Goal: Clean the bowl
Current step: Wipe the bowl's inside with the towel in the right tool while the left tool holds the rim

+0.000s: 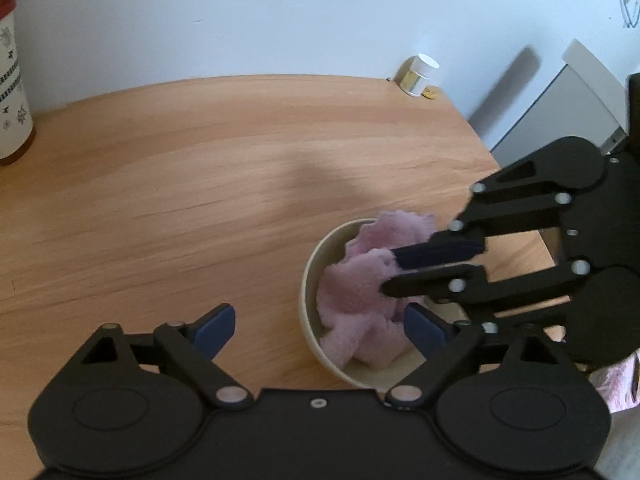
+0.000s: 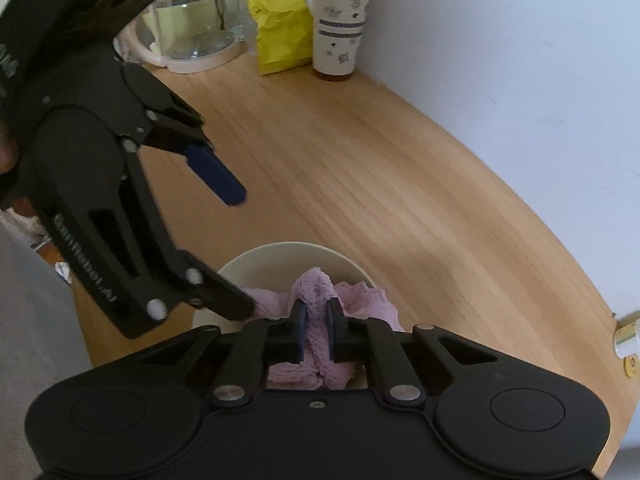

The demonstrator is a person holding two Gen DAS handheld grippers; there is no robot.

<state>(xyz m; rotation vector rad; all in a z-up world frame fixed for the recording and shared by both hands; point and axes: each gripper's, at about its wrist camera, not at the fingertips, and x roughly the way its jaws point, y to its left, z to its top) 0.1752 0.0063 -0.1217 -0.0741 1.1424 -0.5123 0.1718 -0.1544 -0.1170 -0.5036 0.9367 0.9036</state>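
A cream bowl (image 1: 306,280) (image 2: 288,246) stands on the wooden table (image 1: 200,184) with a crumpled pink cloth (image 1: 352,292) (image 2: 360,300) inside it. My right gripper (image 1: 392,272) (image 2: 316,312) reaches in from the right and is shut on a fold of the cloth. My left gripper (image 1: 320,314) (image 2: 242,252) stands open astride the bowl's left wall. One blue pad is inside the bowl beside the cloth; the other is outside over the table, apart from the wall.
A patterned travel mug (image 1: 12,80) (image 2: 343,24) stands at the back by the wall, beside a yellow bag (image 2: 280,20) and a glass jug (image 2: 196,20). A small white-capped jar (image 1: 420,74) sits at the table's far corner. The table's curved edge (image 1: 486,148) runs just right of the bowl.
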